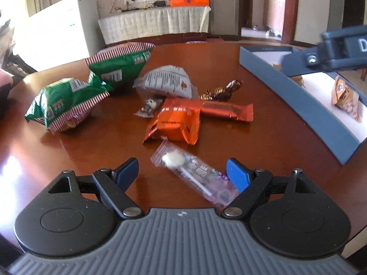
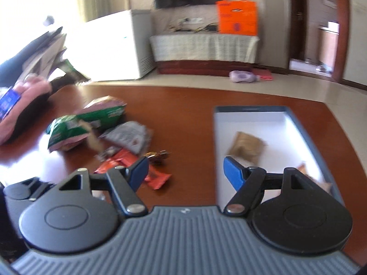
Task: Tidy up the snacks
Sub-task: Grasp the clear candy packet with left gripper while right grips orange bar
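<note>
1. We find the left claw (image 1: pixel 182 174) wide open and holding nothing. The lollipop (image 1: pixel 195 171) lies flat on the desk (image 1: pixel 275 142), between the two fingers; its lower wrapper end is at or touching the right finger (image 1: pixel 237 176).
2. The right claw (image 2: pixel 185 171) is likewise wide open and empty. It hangs over the near left edge of the box (image 2: pixel 309 137), one finger over the desk, the other over the box floor.
3. Handling, in our judgement: the lollipop is light, its film wrapper slick and crinkly, the round head hard and liable to crack under a hard squeeze. We would take it across the stick, just below the head, where the wrapper is flat and narrow.
4. The remaining packets, namely two green bags (image 1: pixel 68 105), a grey pouch (image 1: pixel 167 82) and the orange packs (image 1: pixel 176 123), look soft and air-filled; these should be pinched at a sealed edge.
5. The left view alone shows the lollipop and the print on the packets; it shows only part of the box, with the right claw across it.
6. The right view alone shows the box from above, with a tan packet (image 2: pixel 247 146) inside and much white floor free. This view is blurred.
</note>
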The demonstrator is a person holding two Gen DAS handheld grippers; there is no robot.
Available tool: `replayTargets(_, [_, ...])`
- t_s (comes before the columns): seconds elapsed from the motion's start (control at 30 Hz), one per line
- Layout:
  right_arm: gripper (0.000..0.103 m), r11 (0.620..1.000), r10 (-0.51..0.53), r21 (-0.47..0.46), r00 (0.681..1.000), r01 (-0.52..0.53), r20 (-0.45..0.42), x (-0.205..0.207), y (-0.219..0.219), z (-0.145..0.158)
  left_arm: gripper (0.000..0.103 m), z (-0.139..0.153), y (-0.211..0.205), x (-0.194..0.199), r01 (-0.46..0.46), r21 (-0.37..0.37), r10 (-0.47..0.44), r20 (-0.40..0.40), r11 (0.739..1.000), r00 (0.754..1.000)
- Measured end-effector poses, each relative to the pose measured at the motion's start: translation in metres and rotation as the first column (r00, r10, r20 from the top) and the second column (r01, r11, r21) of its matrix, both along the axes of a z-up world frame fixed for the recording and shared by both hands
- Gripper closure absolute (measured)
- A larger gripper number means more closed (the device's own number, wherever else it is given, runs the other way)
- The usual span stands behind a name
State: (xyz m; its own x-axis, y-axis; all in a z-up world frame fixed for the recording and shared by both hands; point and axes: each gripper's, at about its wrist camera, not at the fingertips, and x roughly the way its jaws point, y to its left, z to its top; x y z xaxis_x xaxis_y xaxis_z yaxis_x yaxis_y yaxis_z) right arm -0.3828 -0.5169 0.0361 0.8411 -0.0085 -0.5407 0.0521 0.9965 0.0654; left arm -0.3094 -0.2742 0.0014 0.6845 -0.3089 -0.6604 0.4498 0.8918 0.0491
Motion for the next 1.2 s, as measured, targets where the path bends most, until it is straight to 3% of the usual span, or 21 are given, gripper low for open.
replayTargets(0.07, [0.034, 0.999, 0.052, 0.001, 0.999, -0.052, -0.015, 0.008, 0.012, -0.003, 0.019, 0.0, 0.005, 0.002, 0.005, -0.017, -0.005, -0.006, 1.0, 1.0])
replayTargets(0.13, [0.037, 0.995, 0.104, 0.008, 0.994, -0.104, -0.034, 0.017, 0.024, -0.007, 0.037, 0.002, 0.01, 0.004, 0.003, -0.036, -0.003, -0.004, 0.999, 1.0])
replayTargets(0.23, [0.04, 0.985, 0.173, -0.009, 0.982, -0.174, -0.07, 0.03, 0.046, -0.015, 0.05, 0.006, 0.017, 0.006, 0.003, -0.052, -0.004, -0.011, 0.999, 1.0])
replayTargets(0.33, [0.041, 0.974, 0.22, -0.036, 0.968, -0.226, -0.124, 0.044, 0.067, -0.024, 0.055, 0.007, 0.027, 0.008, -0.001, -0.057, 0.0, -0.015, 0.998, 1.0])
replayTargets(0.57, [0.04, 0.966, 0.252, -0.008, 0.947, -0.259, -0.199, 0.067, 0.093, -0.039, 0.056, 0.006, 0.049, 0.017, -0.046, -0.058, 0.045, -0.02, 0.997, 0.999])
replayTargets(0.67, [0.04, 0.973, 0.209, -0.052, 0.953, -0.225, -0.218, 0.077, 0.1, -0.044, 0.052, 0.004, 0.053, 0.02, -0.05, -0.052, 0.049, -0.019, 0.997, 0.999])
replayTargets(0.73, [0.04, 0.98, 0.179, -0.049, 0.959, -0.194, -0.219, 0.083, 0.1, -0.046, 0.042, 0.002, 0.054, 0.022, -0.048, -0.054, 0.047, -0.018, 0.997, 0.999])
replayTargets(0.97, [0.039, 0.981, 0.161, -0.074, 0.962, -0.181, -0.222, 0.095, 0.105, -0.05, 0.039, -0.002, 0.053, 0.034, -0.017, -0.068, 0.017, -0.002, 0.998, 1.0])
replayTargets(1.2, [0.031, 0.983, 0.155, -0.06, 0.963, -0.172, -0.222, 0.108, 0.109, -0.05, 0.065, 0.0, 0.061, 0.039, -0.031, -0.112, 0.028, -0.03, 0.993, 0.999])
